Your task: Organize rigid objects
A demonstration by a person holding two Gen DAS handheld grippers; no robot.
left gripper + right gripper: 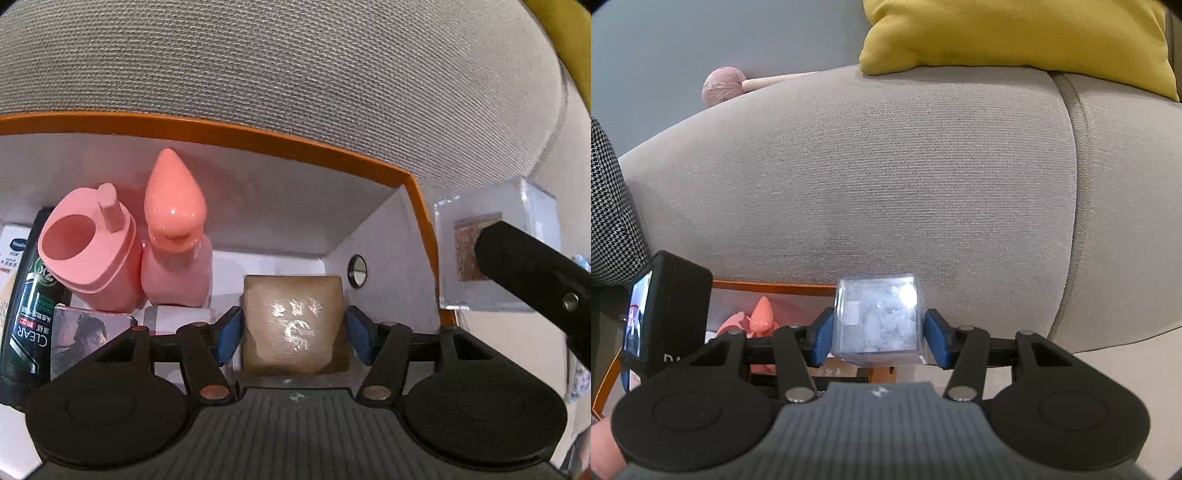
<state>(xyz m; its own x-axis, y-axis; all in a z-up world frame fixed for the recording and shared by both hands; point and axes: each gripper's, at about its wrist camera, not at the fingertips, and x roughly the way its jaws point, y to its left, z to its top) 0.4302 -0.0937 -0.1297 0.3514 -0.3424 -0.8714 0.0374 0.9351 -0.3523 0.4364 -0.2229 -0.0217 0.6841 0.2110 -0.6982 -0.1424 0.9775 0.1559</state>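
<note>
Left gripper [293,328] holds tan block [293,317] inside orange-rimmed box [229,134] beside 2 pink bottles [177,251].

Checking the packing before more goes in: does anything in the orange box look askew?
Yes: the pink container at the back left leans tilted against the pink bottle, which stands upright, inside the orange box.

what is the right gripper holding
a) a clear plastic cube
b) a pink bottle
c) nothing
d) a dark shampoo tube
a: in the right wrist view the right gripper has its blue pads pressed on both sides of a clear plastic cube with white fluff inside, held in front of the grey sofa.
</note>
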